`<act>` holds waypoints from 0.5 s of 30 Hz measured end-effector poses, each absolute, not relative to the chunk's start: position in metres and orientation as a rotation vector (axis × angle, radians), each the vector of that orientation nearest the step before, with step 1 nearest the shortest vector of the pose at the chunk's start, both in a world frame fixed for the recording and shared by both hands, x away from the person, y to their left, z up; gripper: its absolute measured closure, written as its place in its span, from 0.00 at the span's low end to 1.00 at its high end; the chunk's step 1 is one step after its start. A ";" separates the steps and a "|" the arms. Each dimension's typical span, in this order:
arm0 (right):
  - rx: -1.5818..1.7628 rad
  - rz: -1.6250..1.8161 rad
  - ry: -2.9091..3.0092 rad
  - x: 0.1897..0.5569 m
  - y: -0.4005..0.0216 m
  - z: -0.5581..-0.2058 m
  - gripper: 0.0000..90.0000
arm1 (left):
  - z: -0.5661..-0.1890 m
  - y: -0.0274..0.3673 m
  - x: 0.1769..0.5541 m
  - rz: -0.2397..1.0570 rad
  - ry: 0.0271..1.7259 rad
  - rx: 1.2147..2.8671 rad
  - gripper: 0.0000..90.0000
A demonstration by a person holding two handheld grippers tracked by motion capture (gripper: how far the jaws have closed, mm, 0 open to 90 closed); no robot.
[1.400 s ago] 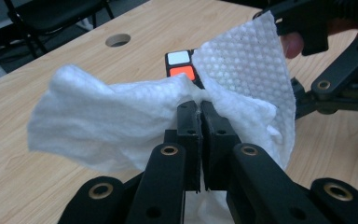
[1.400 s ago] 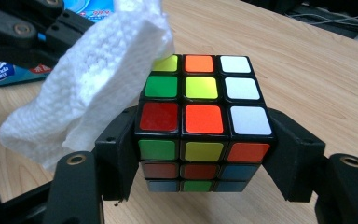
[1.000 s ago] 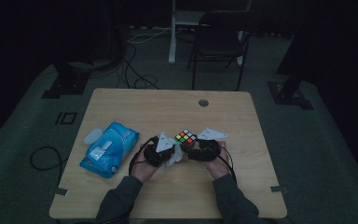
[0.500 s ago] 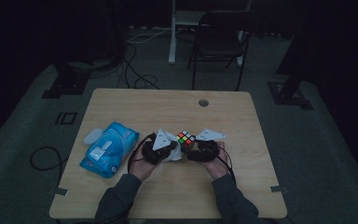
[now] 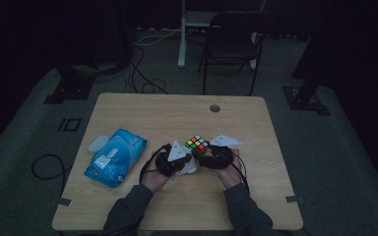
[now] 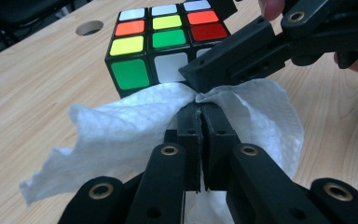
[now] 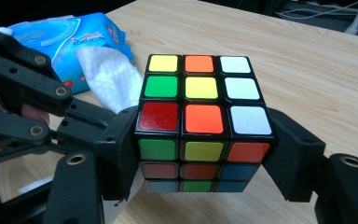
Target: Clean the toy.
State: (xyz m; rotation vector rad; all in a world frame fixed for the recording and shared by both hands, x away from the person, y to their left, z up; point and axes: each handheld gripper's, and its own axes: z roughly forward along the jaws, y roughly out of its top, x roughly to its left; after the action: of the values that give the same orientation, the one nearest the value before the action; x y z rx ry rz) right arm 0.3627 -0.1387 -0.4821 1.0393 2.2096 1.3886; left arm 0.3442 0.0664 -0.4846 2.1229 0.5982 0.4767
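A scrambled colour cube (image 7: pixel 200 126) is clamped between the two black jaws of my right gripper (image 7: pixel 205 154), which is shut on its left and right faces. In the high view the cube (image 5: pixel 197 144) sits just above the table centre, between both hands. My left gripper (image 6: pixel 200 109) is shut on a crumpled white wipe (image 6: pixel 135 126), pinched at the jaw tips. The wipe lies against the cube's near side (image 6: pixel 158 51). One jaw of the right gripper crosses the upper right of the left gripper view, touching the wipe. In the high view my left gripper (image 5: pixel 189 160) is left of the cube.
A blue pack of wet wipes (image 5: pixel 114 156) lies at the table's left, its lid side up. A round cable hole (image 5: pixel 215 108) is in the wooden table (image 5: pixel 142 113) at the back. A chair (image 5: pixel 231 44) stands beyond the far edge.
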 end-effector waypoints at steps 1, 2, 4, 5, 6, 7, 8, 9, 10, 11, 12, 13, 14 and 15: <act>1.050 1.395 2.206 0.363 -0.139 -0.482 0.38 | -0.485 0.066 0.344 0.472 0.598 2.123 0.98; 1.058 1.399 2.202 0.363 -0.140 -0.482 0.38 | -0.485 0.065 0.344 0.468 0.596 2.124 0.98; 1.066 1.398 2.195 0.364 -0.139 -0.482 0.38 | -0.486 0.063 0.343 0.465 0.590 2.126 0.98; 1.068 1.397 2.191 0.364 -0.139 -0.482 0.38 | -0.487 0.062 0.343 0.463 0.591 2.125 0.98; 1.071 1.396 2.188 0.364 -0.139 -0.482 0.38 | -0.487 0.061 0.343 0.459 0.586 2.126 0.98; 1.076 1.394 2.184 0.364 -0.139 -0.482 0.38 | -0.488 0.060 0.342 0.453 0.586 2.124 0.98; 1.084 1.394 2.182 0.364 -0.139 -0.482 0.38 | -0.488 0.059 0.342 0.448 0.584 2.121 0.98; 1.089 1.394 2.178 0.364 -0.139 -0.482 0.38 | -0.489 0.058 0.341 0.446 0.581 2.120 0.98; 1.093 1.395 2.176 0.365 -0.140 -0.482 0.38 | -0.489 0.057 0.341 0.445 0.581 2.116 0.98; 1.099 1.395 2.171 0.365 -0.140 -0.482 0.38 | -0.489 0.056 0.341 0.443 0.580 2.114 0.98; 1.109 1.396 2.168 0.365 -0.140 -0.482 0.38 | -0.489 0.056 0.341 0.442 0.581 2.111 0.98; 1.118 1.397 2.164 0.365 -0.140 -0.482 0.38 | -0.490 0.055 0.340 0.439 0.582 2.106 0.98; 1.125 1.398 2.160 0.366 -0.140 -0.482 0.38 | -0.490 0.054 0.340 0.437 0.584 2.099 0.98; 1.130 1.398 2.156 0.366 -0.141 -0.482 0.38 | -0.491 0.053 0.340 0.435 0.585 2.096 0.98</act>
State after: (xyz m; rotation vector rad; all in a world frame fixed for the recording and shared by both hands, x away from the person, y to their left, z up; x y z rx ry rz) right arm 0.3658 -0.1405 -0.4821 1.1298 2.1565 1.3983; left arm 0.3399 0.0533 -0.4910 2.0956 0.5853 0.4350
